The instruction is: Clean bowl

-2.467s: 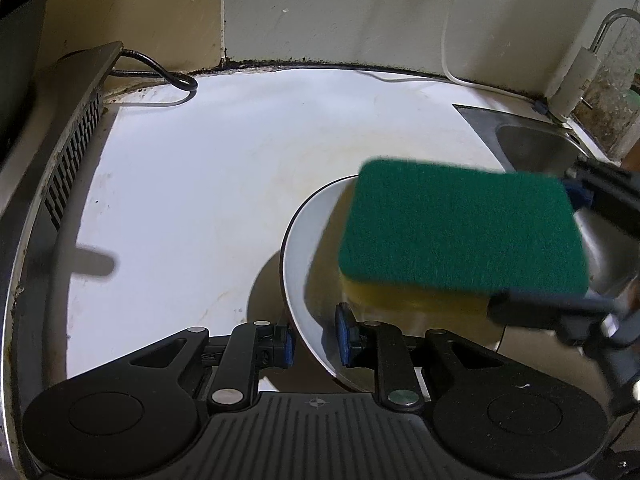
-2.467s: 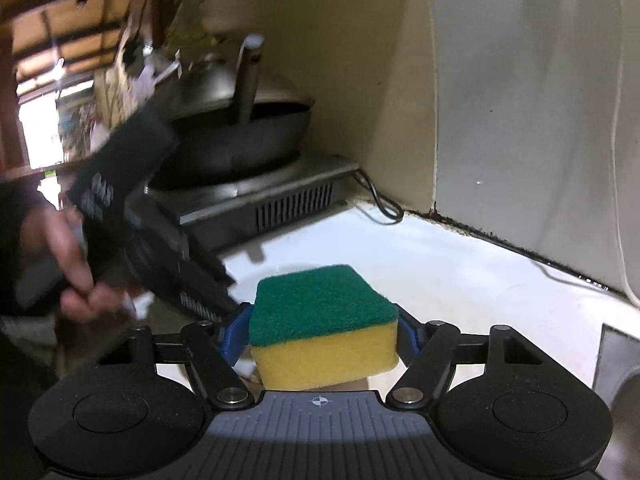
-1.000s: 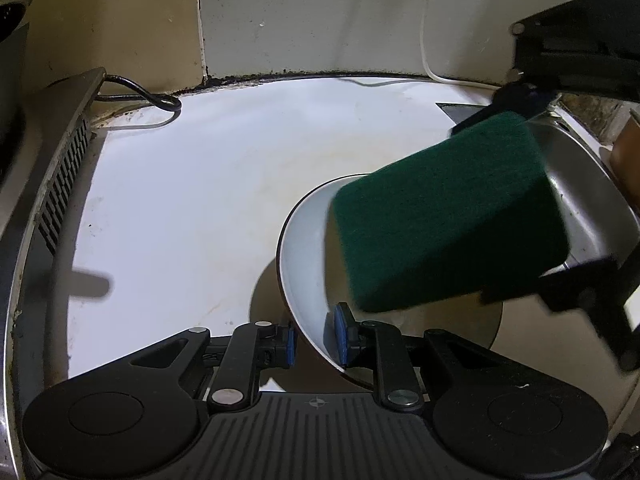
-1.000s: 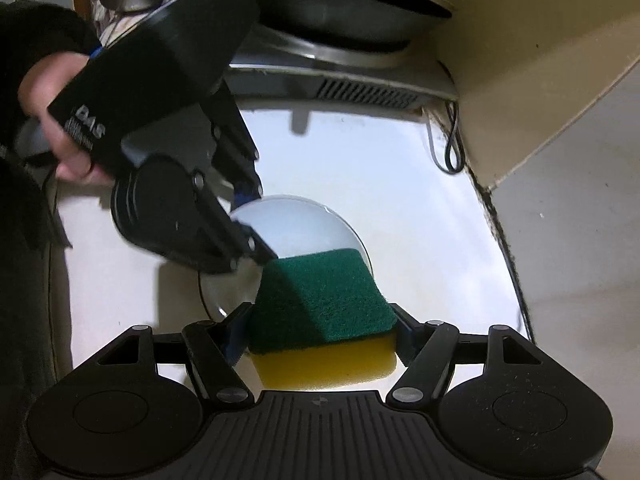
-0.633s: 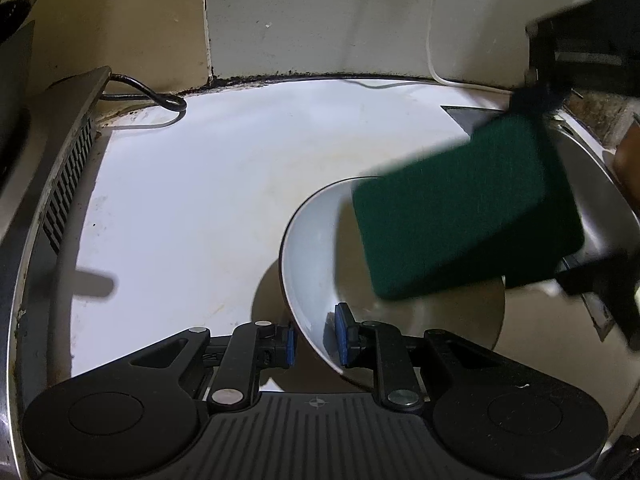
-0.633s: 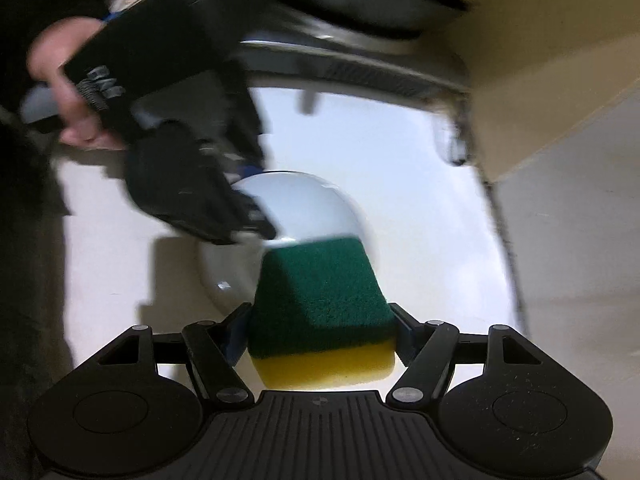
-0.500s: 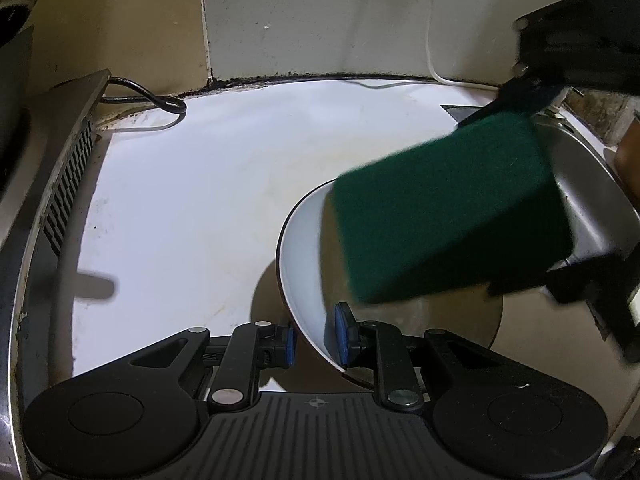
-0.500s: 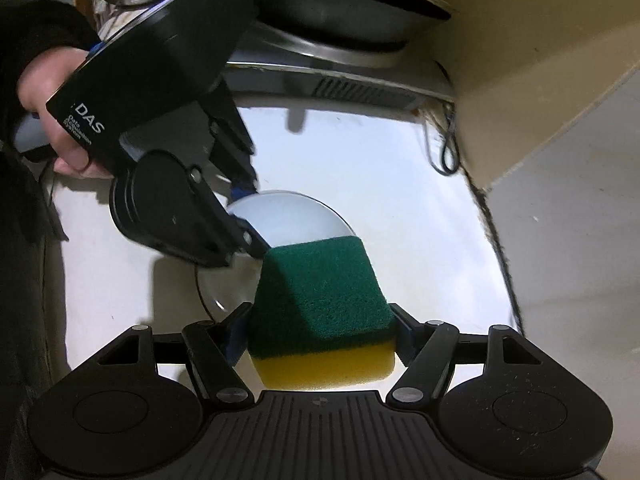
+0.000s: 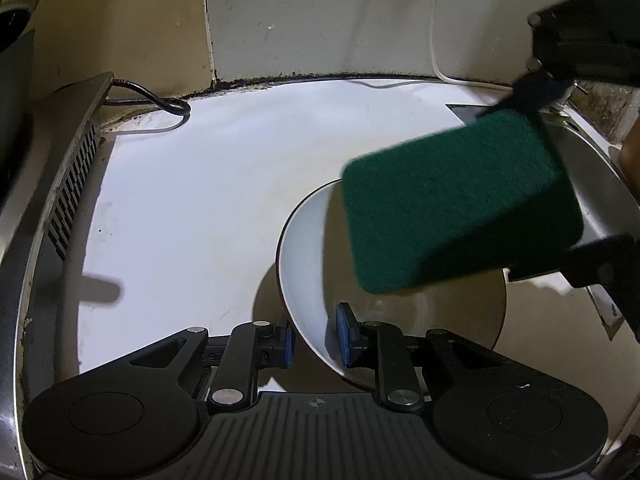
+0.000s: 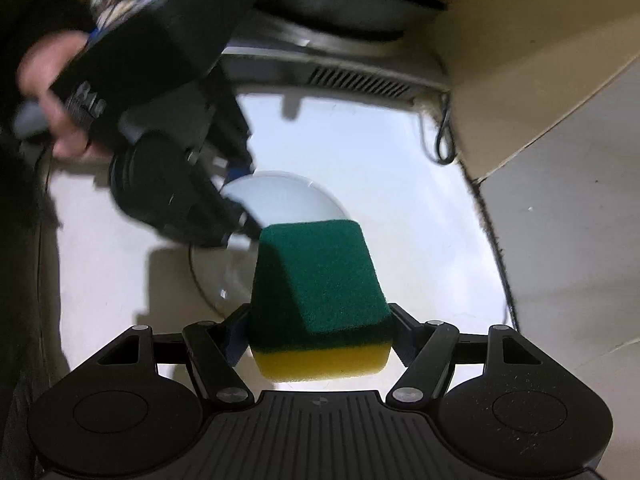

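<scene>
White countertop (image 9: 192, 208), black cable (image 9: 160, 102) at back wall, vented appliance (image 9: 68, 184) along left edge

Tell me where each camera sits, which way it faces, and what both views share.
Left wrist: on the left hand-held gripper, looking down along its fingers, which pinch the bowl rim over the white counter.
Right wrist: on the right hand-held gripper, looking down past the sponge it clamps; a hand shows.
Shared: bowl, sponge, counter, each other's gripper.
</scene>
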